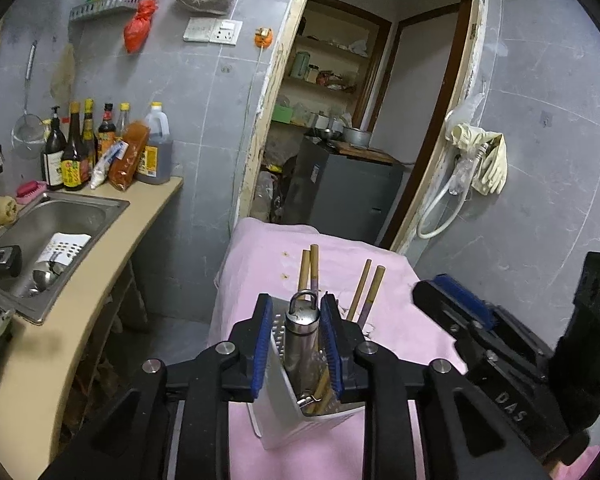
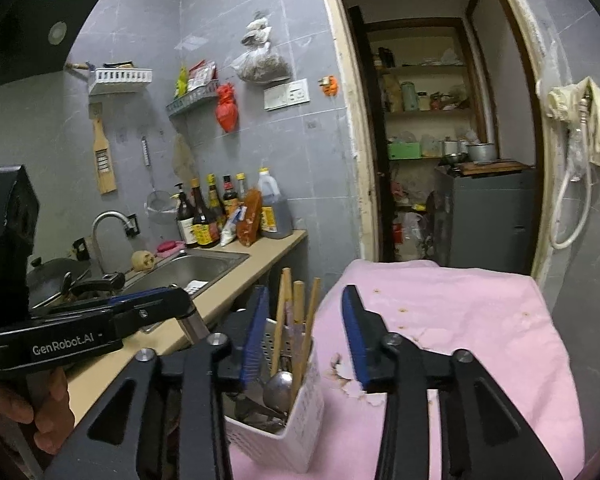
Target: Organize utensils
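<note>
Left gripper (image 1: 295,344): black claw with blue pads, closed narrow on a stainless steel utensil handle with a hanging loop (image 1: 301,326); the handle stands upright in the holder.
Right gripper (image 2: 308,344): black claw with blue pads, spread wide, holding nothing; its left pad sits just beside the holder, its right pad over the cloth.
Holder: white perforated plastic utensil caddy (image 2: 300,408), standing on the cloth near its left edge.
Contents: wooden chopsticks (image 2: 296,320) leaning upright, a metal spoon (image 2: 278,390) bowl-up, and other metal pieces too jumbled to tell apart.
Surface: pink cloth covering a table (image 2: 460,340), with small brown spots and a torn patch just beside the holder.
Left of table: beige countertop (image 1: 112,248) with a stainless steel sink (image 1: 52,216); dark sauce bottles (image 1: 80,148) stand against the grey tiled wall.
Behind table: open doorway (image 1: 360,100) to a shelved pantry.
</note>
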`<state>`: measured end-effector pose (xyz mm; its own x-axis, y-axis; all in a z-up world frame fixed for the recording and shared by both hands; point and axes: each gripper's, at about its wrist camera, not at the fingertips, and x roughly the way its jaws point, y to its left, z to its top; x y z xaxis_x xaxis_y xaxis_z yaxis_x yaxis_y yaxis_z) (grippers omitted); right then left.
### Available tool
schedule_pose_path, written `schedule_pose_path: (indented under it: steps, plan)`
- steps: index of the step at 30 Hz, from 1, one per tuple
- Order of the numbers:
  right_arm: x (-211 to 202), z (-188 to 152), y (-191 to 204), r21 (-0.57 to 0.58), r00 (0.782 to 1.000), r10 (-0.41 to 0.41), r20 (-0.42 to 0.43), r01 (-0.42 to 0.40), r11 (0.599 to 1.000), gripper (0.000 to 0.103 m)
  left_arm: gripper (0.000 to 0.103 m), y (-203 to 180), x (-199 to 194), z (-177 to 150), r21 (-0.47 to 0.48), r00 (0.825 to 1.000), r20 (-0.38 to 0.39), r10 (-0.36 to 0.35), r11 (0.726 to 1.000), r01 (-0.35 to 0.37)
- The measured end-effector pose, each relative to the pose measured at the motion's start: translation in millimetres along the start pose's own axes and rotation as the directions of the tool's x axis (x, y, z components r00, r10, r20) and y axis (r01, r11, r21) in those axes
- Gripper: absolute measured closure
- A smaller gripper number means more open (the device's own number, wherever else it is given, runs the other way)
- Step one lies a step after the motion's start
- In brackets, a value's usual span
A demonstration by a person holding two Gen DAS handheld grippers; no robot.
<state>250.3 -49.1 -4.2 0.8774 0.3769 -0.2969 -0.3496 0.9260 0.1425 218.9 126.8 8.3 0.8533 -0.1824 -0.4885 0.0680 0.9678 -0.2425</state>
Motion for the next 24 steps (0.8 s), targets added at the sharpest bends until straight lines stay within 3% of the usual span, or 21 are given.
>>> schedule_pose_path:
  steps: [2,7,12,22,24]
  plan:
    - [-6.8,0.6,-1.9,0.004,1.0,-0.019,0.002,0.019,1.0,0.056,0.075,-2.2,-4.9,-1.1,0.004,1.0,0.024,0.016,1.0,-0.016]
    - [-26.2,0.6,-8.0,0.018,0.999,-0.045,0.002,0.045,0.999,0.037,0.057,-4.3,-15.8,-3.1,-0.002,0.997,0.064,0.037,0.999,-0.037]
    - [-50.0,-2.7,-12.0,0.031,0.997,-0.076,0.009,0.075,0.997,0.027,0.046,-13.9,-32.9,-10.5,0.016,0.993,0.105,0.062,0.998,-0.064]
    - [-114.9,-18.8,-23.8,0.069,0.98,-0.199,0.021,0.197,0.978,0.007,0.009,-40.0,-71.6,-39.5,0.057,0.982,0.16,0.099,0.992,-0.109]
    - [-128.3,-22.9,-25.4,0.069,0.975,-0.22,0.023,0.218,0.974,0.005,0.007,-42.6,-80.0,-46.9,0.055,0.981,0.165,0.099,0.992,-0.109]
